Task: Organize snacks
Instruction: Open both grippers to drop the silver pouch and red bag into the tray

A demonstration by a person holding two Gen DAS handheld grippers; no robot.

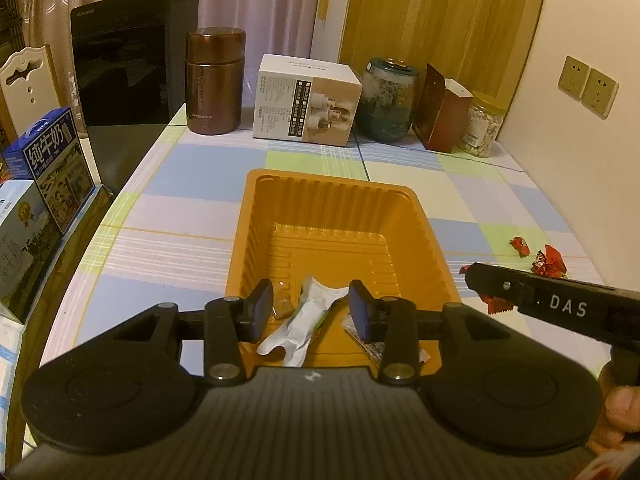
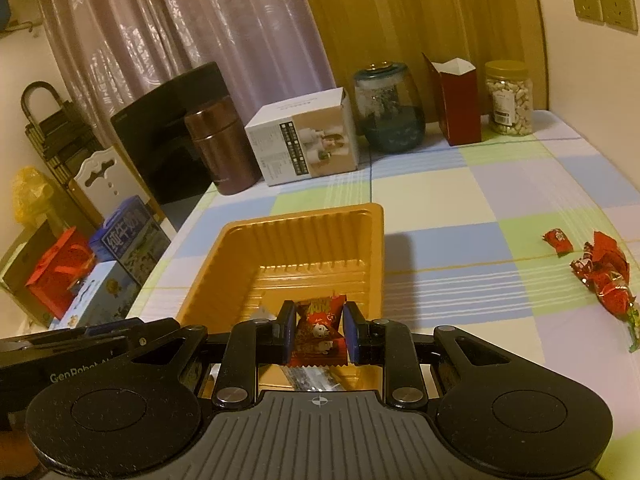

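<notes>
Tray: 1 white packet; table: 3 red candies.

Checked tablecloth under orange tray, red candies, back-row containers.

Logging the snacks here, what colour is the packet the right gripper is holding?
Red, with cartoon printing: the snack packet, clearest in the right wrist view.
</notes>
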